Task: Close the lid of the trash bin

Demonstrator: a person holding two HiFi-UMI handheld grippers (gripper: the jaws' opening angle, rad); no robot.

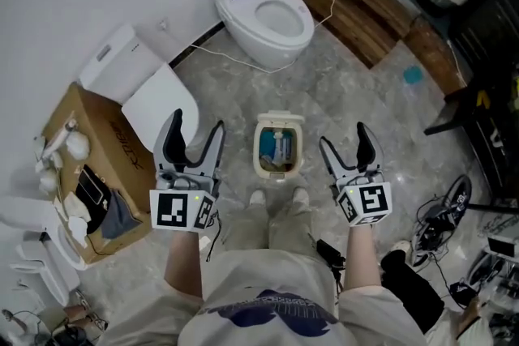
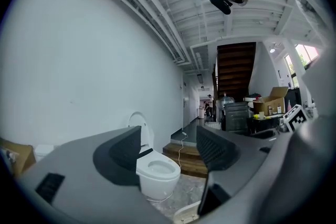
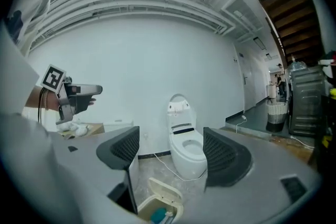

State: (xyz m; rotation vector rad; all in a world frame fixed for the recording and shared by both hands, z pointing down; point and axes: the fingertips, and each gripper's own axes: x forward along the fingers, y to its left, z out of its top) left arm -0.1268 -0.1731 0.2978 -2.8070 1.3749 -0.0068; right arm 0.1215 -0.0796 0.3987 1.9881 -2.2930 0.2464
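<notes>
A small cream trash bin (image 1: 279, 147) stands on the floor just ahead of the person's feet, its lid (image 1: 280, 118) tipped up at the far side. Blue and white rubbish shows inside. My left gripper (image 1: 195, 139) is held up to the left of the bin, jaws wide apart and empty. To the bin's right my right gripper (image 1: 345, 144) is also open and empty. In the right gripper view the bin (image 3: 159, 210) sits low between the jaws with its lid (image 3: 165, 190) raised. The left gripper view catches only the bin's edge (image 2: 185, 214).
A white toilet (image 1: 261, 6) with raised seat stands beyond the bin, a cable (image 1: 243, 61) trailing past it. A cardboard box (image 1: 85, 166) and a loose toilet lid (image 1: 158, 105) lie at the left. Wooden steps (image 1: 365, 4) sit far right, black gear (image 1: 442, 231) on the right floor.
</notes>
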